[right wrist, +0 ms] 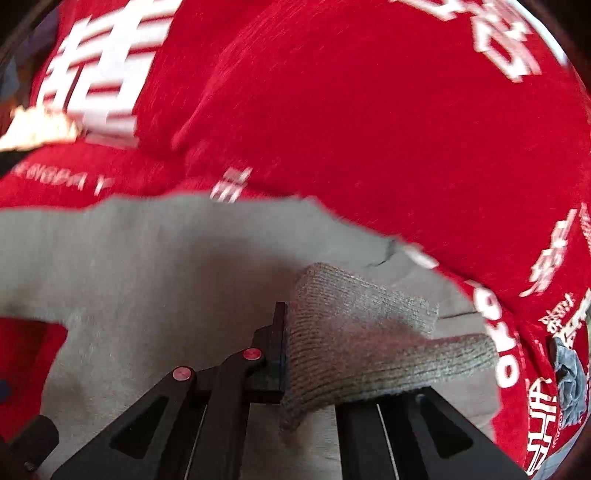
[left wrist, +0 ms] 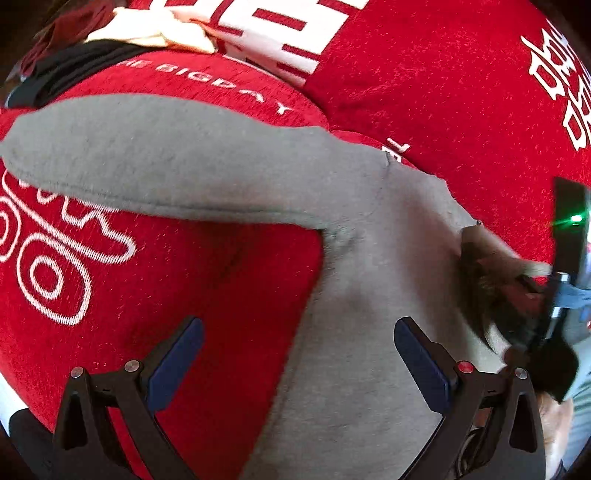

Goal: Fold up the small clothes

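A small grey garment (left wrist: 362, 295) lies on a red printed cloth (left wrist: 424, 92), one long sleeve (left wrist: 147, 162) stretched to the left. My left gripper (left wrist: 298, 354) is open, its blue-padded fingers (left wrist: 177, 365) hovering over the garment's left edge and the red cloth. My right gripper (right wrist: 286, 354) is shut on the garment's ribbed grey cuff (right wrist: 354, 343), which folds over its right finger and hides it. The garment body (right wrist: 166, 266) spreads flat behind it. The right gripper also shows at the right edge of the left wrist view (left wrist: 480, 277).
The red cloth (right wrist: 369, 110) with white lettering covers the whole surface. A pile of cream, dark red and black clothes (left wrist: 122, 33) sits at the far left. A crumpled blue-grey item (right wrist: 570, 380) lies at the right edge.
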`<state>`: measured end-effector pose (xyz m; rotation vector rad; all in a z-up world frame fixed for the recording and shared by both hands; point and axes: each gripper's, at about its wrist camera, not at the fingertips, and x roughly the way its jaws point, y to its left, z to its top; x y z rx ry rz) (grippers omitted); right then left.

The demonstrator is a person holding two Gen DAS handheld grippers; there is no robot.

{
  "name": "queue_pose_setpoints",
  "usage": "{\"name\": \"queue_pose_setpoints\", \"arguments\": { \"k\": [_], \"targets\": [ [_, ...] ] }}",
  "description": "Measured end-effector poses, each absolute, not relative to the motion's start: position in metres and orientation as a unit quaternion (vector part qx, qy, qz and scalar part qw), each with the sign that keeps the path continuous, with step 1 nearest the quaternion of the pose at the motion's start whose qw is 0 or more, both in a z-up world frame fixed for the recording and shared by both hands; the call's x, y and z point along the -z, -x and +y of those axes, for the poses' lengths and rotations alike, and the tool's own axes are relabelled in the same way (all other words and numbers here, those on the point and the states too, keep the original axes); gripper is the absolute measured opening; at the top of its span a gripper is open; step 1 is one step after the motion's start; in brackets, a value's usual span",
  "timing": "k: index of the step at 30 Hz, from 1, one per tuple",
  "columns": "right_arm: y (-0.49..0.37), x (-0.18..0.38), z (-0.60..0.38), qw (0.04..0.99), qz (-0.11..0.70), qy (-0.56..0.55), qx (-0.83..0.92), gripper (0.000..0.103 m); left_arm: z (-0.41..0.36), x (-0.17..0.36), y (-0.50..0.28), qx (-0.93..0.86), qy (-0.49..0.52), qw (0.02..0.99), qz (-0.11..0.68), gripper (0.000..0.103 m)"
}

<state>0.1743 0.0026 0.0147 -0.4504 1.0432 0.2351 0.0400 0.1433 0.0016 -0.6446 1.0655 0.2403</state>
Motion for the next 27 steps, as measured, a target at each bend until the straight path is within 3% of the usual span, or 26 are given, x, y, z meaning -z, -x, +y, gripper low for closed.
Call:
{"name": "queue_pose_setpoints", "arguments": {
  "k": [2, 4, 5, 11, 16, 22, 27],
  "targets": [
    [-0.169, -0.01, 0.015, 0.821, 0.504, 0.227, -0.141, 0.025, 0.148, -0.001, -0.034, -0.113, 0.309, 0.805, 0.493, 0.103],
    [-0.157, -0.02, 0.027, 0.82, 0.486, 0.247, -0.175, 0.07, 0.153, -0.001, -0.03, -0.116, 0.319, 0.804, 0.487, 0.103],
    [-0.152, -0.029, 0.03, 0.823, 0.473, 0.249, -0.191, 0.074, 0.156, -0.002, -0.026, -0.118, 0.325, 0.804, 0.484, 0.103],
    [-0.141, -0.096, 0.007, 0.82, 0.457, 0.177, -0.294, 0.077, 0.158, -0.015, -0.021, -0.135, 0.326, 0.806, 0.475, 0.103],
    [-0.157, -0.125, -0.089, 0.847, 0.449, 0.083, -0.272, 0.081, 0.124, -0.035, -0.044, -0.107, 0.295, 0.824, 0.472, 0.103],
    [-0.209, -0.047, -0.218, 0.835, 0.54, 0.052, -0.087, 0.081, 0.026, -0.041, -0.115, -0.031, 0.196, 0.842, 0.502, 0.103],
    [-0.237, -0.006, -0.246, 0.824, 0.56, 0.035, -0.076, 0.084, -0.017, 0.0, -0.18, -0.04, 0.123, 0.815, 0.565, 0.103]
  ]
}}
